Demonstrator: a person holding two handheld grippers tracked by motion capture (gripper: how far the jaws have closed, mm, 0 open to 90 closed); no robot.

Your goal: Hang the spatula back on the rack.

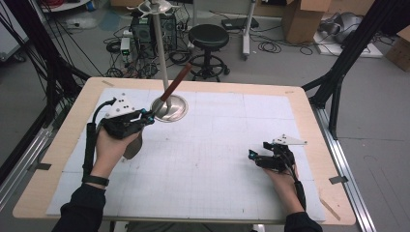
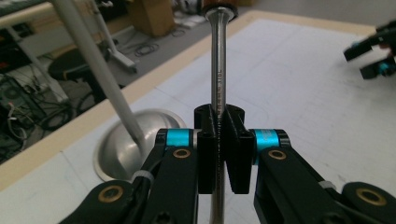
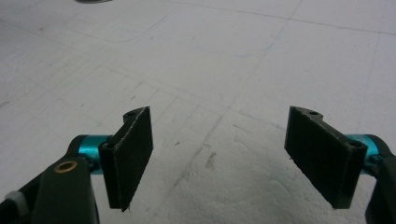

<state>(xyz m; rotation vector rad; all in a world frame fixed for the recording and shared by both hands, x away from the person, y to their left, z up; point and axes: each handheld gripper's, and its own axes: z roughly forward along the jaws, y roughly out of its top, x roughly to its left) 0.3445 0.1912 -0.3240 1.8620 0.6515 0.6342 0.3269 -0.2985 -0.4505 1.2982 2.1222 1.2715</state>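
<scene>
left gripper (image 1: 148, 116) at about 10 o'clock on the white gridded mat (image 1: 217, 159), jaws clamped tight on the steel shaft of a screwdriver (image 1: 175, 85), so pinching it for sure. from the high view, tool slanting up and away toward 1 o'clock, reddish-brown handle at the far end, shaft end down in the grip. in the left gripper view, same screwdriver (image 2: 218, 79) running straight up between the black pads (image 2: 208, 154), with some tiny engraved writing along the shaft, too small and blurry to read, so no brand to report

just beside the tool at 12 o'clock of the left gripper, round metal base (image 1: 170, 108) of a stand with a white pole (image 1: 159, 43) going up from it; also seen in the left gripper view as a shiny dome (image 2: 126, 149) at 9 o'clock of the jaws

right gripper (image 1: 256, 157) over at 4 o'clock on the mat, well apart from the screwdriver, jaws spread wide with nothing between them; right gripper view looking down at bare mat (image 3: 210, 70) between the two pads (image 3: 133, 154)

no readable labels on the mat, just faint grid lines
</scene>
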